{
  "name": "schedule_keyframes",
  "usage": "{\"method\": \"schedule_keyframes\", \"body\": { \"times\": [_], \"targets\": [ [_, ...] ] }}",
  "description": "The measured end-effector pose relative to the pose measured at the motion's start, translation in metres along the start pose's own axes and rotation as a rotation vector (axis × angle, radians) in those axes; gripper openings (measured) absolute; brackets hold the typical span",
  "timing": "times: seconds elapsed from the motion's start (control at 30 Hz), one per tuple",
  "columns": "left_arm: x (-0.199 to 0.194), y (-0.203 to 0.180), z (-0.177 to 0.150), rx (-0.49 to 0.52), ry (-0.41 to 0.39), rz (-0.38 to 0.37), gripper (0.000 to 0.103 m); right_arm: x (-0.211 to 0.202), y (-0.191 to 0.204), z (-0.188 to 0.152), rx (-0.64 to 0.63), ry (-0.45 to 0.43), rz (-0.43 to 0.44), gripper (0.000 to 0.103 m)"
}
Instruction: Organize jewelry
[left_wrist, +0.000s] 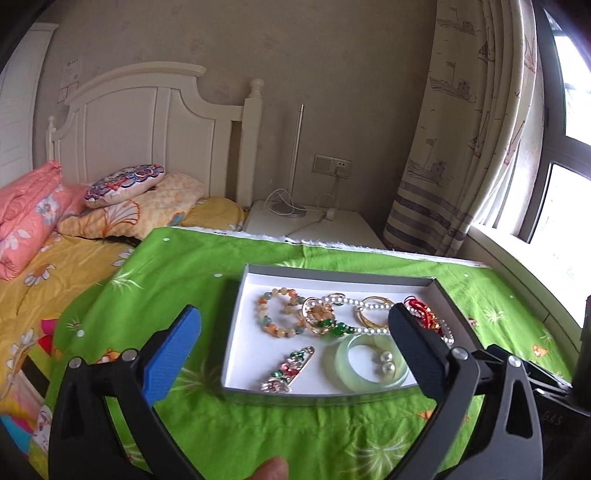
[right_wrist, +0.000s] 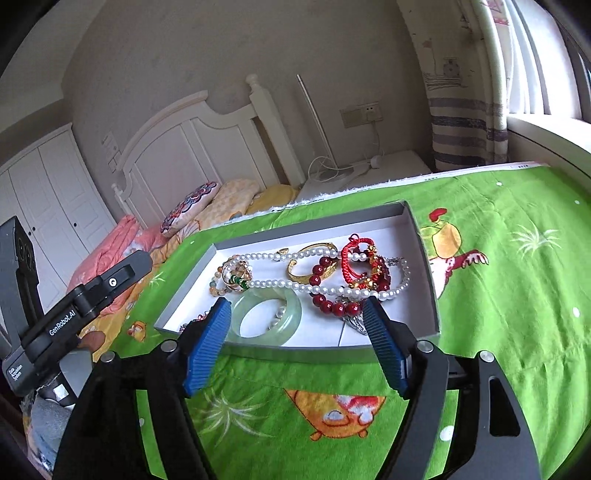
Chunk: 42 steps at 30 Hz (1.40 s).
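Observation:
A shallow grey box with a white floor (left_wrist: 236, 332) (right_wrist: 184, 295) lies on the green cloth and holds the jewelry. In it are a pale green jade bangle (left_wrist: 369, 365) (right_wrist: 291, 317), a pearl necklace (left_wrist: 369, 304) (right_wrist: 280, 284), a gold bangle (left_wrist: 373, 325) (right_wrist: 306, 275), a beaded bracelet (left_wrist: 269, 317), a jewelled hair clip (left_wrist: 290, 369), a red cord bracelet (right_wrist: 356, 251) and a dark red bead bracelet (right_wrist: 325, 299). My left gripper (left_wrist: 295, 325) is open and empty above the box's near part. My right gripper (right_wrist: 297, 314) is open and empty over the box's near edge.
The green patterned cloth (left_wrist: 184, 273) (right_wrist: 517, 295) covers the work surface. A bed with pillows (left_wrist: 125, 206) lies to the left. A white nightstand (left_wrist: 325, 225) with cables stands behind. A curtain (left_wrist: 461, 147) and window sill are at the right. The left gripper's body (right_wrist: 74, 310) shows at the right wrist view's left.

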<state>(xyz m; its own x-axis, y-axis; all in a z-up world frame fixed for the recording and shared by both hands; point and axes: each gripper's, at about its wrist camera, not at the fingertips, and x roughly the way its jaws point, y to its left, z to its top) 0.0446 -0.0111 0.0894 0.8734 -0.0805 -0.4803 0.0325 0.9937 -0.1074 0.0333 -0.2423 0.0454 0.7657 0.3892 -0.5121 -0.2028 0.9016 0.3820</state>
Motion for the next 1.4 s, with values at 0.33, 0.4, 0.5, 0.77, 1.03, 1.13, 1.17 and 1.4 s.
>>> {"method": "schedule_keyframes", "body": {
  "times": [0.33, 0.4, 0.5, 0.77, 1.03, 1.13, 1.17, 1.4],
  "targets": [
    [-0.018, -0.019, -0.031, 0.144, 0.085, 0.049, 0.101, -0.026, 0.021, -0.009, -0.070, -0.016, -0.094, 0.087],
    [-0.010, -0.020, -0.037, 0.146, 0.121, 0.035, 0.101, -0.022, 0.022, -0.013, -0.086, -0.018, -0.125, 0.087],
    [-0.003, -0.024, -0.043, 0.169, 0.135, 0.052, 0.101, -0.011, 0.019, -0.019, -0.095, 0.012, -0.167, 0.087],
    [0.006, -0.027, -0.049, 0.176, 0.164, 0.044, 0.101, -0.009, 0.019, -0.019, -0.092, 0.018, -0.174, 0.087],
    [0.009, -0.025, -0.051, 0.174, 0.178, 0.039, 0.101, -0.008, 0.018, -0.020, -0.085, 0.024, -0.176, 0.087],
    [0.009, -0.025, -0.051, 0.172, 0.180, 0.034, 0.101, -0.008, 0.017, -0.020, -0.081, 0.027, -0.175, 0.087],
    [0.008, -0.024, -0.051, 0.171, 0.180, 0.034, 0.101, -0.008, 0.017, -0.020, -0.081, 0.027, -0.175, 0.087],
    [0.009, -0.023, -0.050, 0.166, 0.182, 0.035, 0.101, -0.008, 0.017, -0.020, -0.081, 0.027, -0.175, 0.087]
  ]
}}
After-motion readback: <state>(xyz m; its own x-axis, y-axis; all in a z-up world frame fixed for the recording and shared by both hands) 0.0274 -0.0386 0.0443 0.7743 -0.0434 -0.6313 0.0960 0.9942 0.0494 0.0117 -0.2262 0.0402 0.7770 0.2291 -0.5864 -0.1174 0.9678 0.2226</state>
